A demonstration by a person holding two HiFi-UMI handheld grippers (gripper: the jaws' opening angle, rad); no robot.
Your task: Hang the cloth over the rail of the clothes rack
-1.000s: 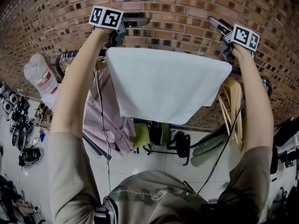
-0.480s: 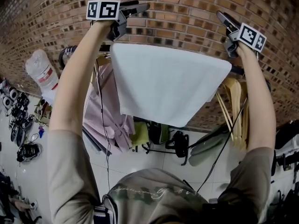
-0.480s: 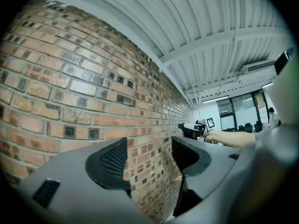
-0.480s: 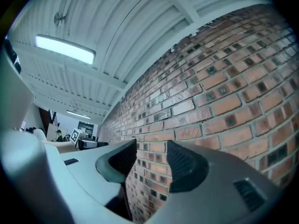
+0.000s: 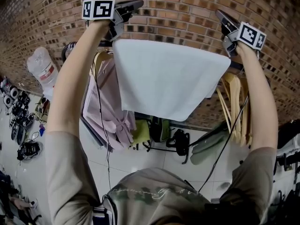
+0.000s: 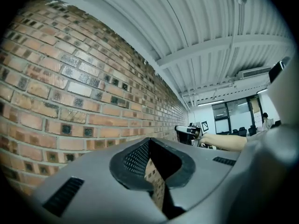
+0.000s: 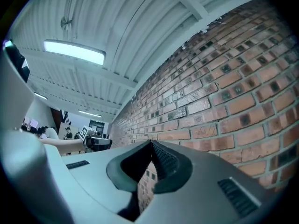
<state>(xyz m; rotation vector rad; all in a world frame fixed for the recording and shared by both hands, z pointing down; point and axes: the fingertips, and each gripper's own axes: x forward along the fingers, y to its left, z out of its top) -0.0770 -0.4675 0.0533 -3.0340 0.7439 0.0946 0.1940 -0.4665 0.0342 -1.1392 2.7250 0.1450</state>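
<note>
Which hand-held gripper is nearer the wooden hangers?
Right. The right hand-held gripper is just above the wooden hangers; the left hand-held gripper is beyond the far side of the white cloth.

Industrial-style office workspace, exposed brick wall [image 5: 187, 3], white corrugated ceiling [image 6: 201, 27] with strip light [image 7: 74, 52], glass partitions [image 6: 231, 118] beyond, white tiled floor [image 5: 140, 161], gear [image 5: 18, 125] heaped alongside

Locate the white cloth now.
Head view, centre: the white cloth hangs draped over the rail, between a pink garment on its left and wooden hangers on its right.
</note>
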